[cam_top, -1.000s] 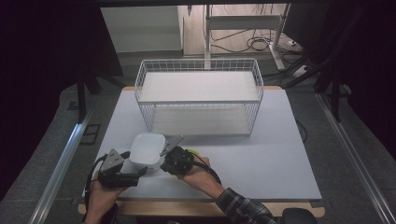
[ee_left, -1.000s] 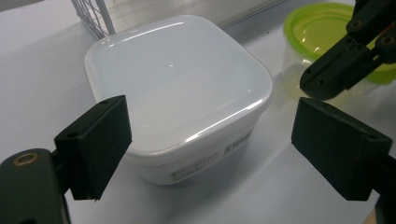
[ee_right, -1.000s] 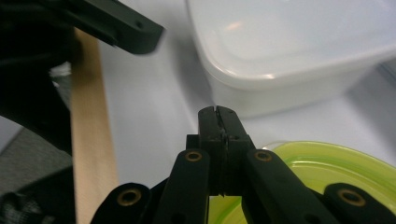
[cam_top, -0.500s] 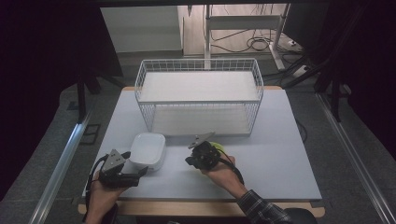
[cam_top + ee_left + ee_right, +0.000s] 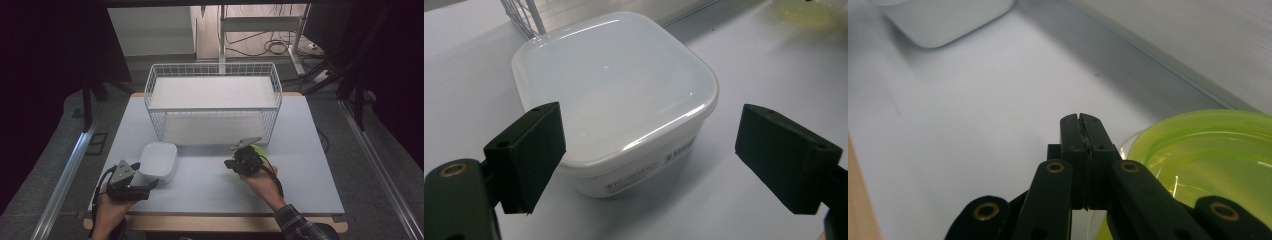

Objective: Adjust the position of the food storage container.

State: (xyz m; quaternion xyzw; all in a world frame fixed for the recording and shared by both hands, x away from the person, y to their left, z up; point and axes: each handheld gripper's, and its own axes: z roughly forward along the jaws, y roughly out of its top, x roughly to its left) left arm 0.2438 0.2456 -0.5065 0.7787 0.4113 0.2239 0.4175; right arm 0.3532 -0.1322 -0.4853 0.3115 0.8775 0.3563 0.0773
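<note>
Lid held at right, white container at left

Right gripper [image 5: 240,161] fingers are clamped on a yellow-green lid [image 5: 1213,160] near the wire basket [image 5: 212,102]; left gripper [image 5: 150,184] fingers gape around the white container [image 5: 614,95] on the counter [image 5: 300,170].

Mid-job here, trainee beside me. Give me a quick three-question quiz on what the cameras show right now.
1. True or false: the left gripper is clamped shut on the white container.
2. Where is the right gripper? A: inside the wire basket. B: over the table, in front of the basket. C: directly above the white container.
3. What colour is the lid at the right gripper's shut jaws?

Key
1. False: its jaws stand open, one on either side of the container's near corner.
2. B.
3. Translucent yellow-green.
</note>
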